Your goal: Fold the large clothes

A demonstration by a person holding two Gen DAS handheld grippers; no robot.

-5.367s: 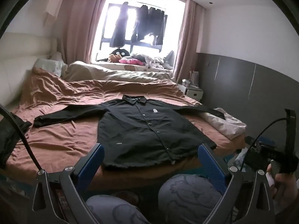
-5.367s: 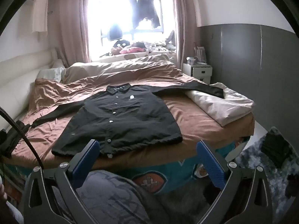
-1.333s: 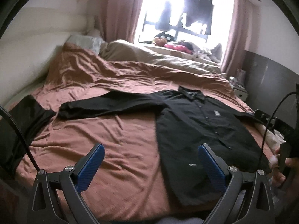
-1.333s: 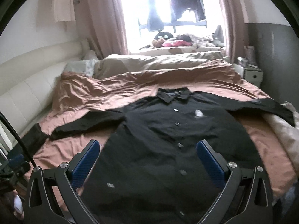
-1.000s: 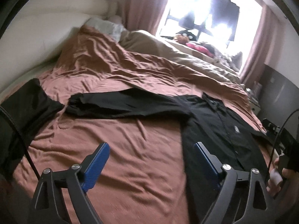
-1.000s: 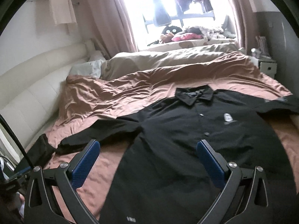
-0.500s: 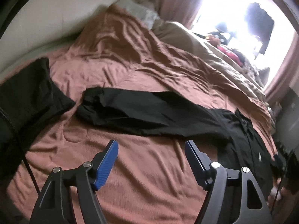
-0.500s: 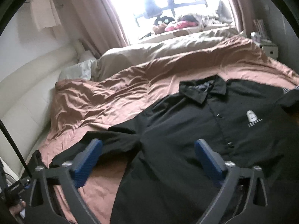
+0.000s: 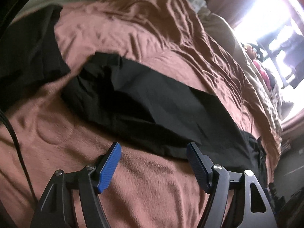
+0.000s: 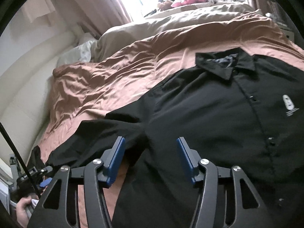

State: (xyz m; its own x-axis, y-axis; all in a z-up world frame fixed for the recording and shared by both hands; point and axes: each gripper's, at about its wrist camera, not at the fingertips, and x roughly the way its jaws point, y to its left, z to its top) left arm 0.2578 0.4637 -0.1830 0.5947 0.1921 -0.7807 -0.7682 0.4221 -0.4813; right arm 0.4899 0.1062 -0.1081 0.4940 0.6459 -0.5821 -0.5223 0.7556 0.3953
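Lying buttoned and face up on the brown bedspread [image 10: 117,79], the black shirt [image 10: 218,117] is spread flat with its collar [image 10: 218,64] toward the window, a layout that leaves every edge reachable for folding. Its long sleeve [image 9: 144,104] stretches sideways away from the body, so it has to be brought in first.

The left gripper [image 9: 153,164] hovers low just short of that sleeve's near edge, its blue-padded fingers [image 9: 109,168] spread apart and holding nothing. That placement, roughly at mid-sleeve, reads as a lead-in to pinching the cloth there. The cuff end [image 9: 98,70] is rumpled and lies beside another dark garment [image 9: 28,49] at the bed's edge; whether the two touch cannot be told.

The right gripper [image 10: 150,158] is likewise parted and empty, poised over the spot where sleeve meets body near the underarm [image 10: 144,133]. Judging by this pairing, the two tools are set to take the sleeve at two places, so it can swing over the chest as one flat panel rather than twisting.

Folding proper looks barely started. The fabric seems thin and limp, so a shallow pinch might pick up bedspread along with it.
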